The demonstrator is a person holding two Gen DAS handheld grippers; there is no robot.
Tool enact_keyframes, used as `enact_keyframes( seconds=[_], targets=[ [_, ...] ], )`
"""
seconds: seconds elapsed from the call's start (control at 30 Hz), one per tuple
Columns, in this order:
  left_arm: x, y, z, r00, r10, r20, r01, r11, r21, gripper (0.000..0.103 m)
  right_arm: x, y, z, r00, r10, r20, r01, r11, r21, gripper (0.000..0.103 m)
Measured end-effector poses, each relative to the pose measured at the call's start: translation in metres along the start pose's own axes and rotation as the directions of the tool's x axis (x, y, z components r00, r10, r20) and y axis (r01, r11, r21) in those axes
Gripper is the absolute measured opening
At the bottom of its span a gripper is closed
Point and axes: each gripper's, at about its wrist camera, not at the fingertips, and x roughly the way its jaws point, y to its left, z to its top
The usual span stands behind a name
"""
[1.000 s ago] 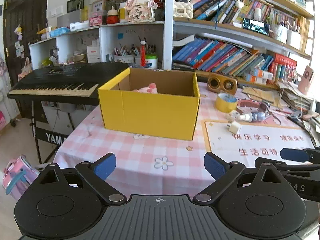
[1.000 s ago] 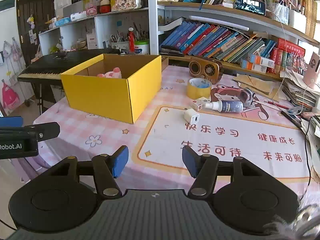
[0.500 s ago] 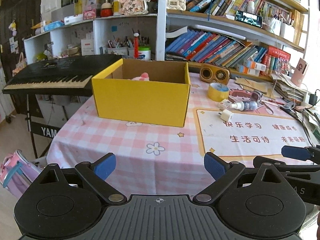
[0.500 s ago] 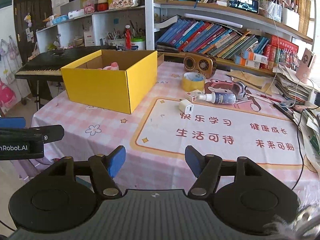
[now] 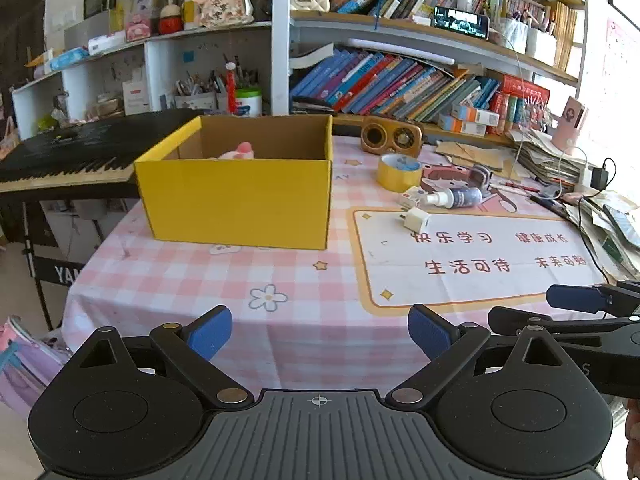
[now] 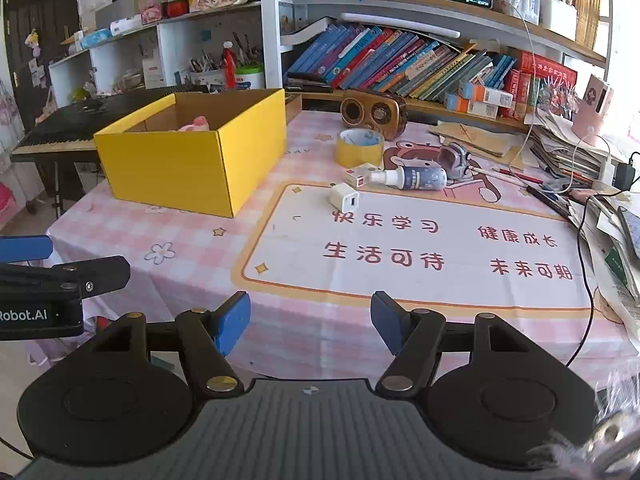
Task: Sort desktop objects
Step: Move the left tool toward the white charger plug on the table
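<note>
Room: bookshelves [image 6: 400, 60] and a black keyboard [image 5: 72, 148] are standing behind a table under a pink checked tablecloth [image 5: 192, 276], with a lettered desk mat [image 6: 420, 248] lying on it.
Box: your yellow cardboard box [image 5: 240, 196] is sitting open-topped on the cloth, left of the mat.
Done: one pink plush toy [image 5: 240, 151] is already lying inside the box.
Left to sort: a white charger plug [image 6: 345, 197] is resting on the mat's far edge; just behind it a small carton [image 6: 362, 174] and a spray bottle [image 6: 412, 178] are lying together, with a roll of yellow tape [image 6: 359, 147] beyond.
Left gripper [image 5: 319, 336]: you are holding it wide apart and empty, near the table's front edge.
Right gripper [image 6: 310, 322]: you are keeping it about half spread with nothing between the pads; its jaws have just been opening.
Progress: you are looking early in the job, since most items are waiting outside the box.
</note>
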Motion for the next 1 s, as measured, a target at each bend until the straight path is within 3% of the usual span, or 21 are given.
enact_keyframes(
  seconds=[0.57, 1.0],
  targets=[
    [0.045, -0.051, 0.021, 0.995, -0.086, -0.055, 0.09, 0.994, 0.06, 0.097, 0.019, -0.061, 0.007, 0.995, -0.083, -0.049, 0.086, 0.993, 0.074, 0.065],
    [0.085, -0.083, 0.04, 0.99, -0.103, -0.095, 0.11, 0.992, 0.067, 0.097, 0.049, -0.106, 0.023, 0.992, -0.09, -0.094, 0.098, 0.991, 0.09, 0.065]
  ],
)
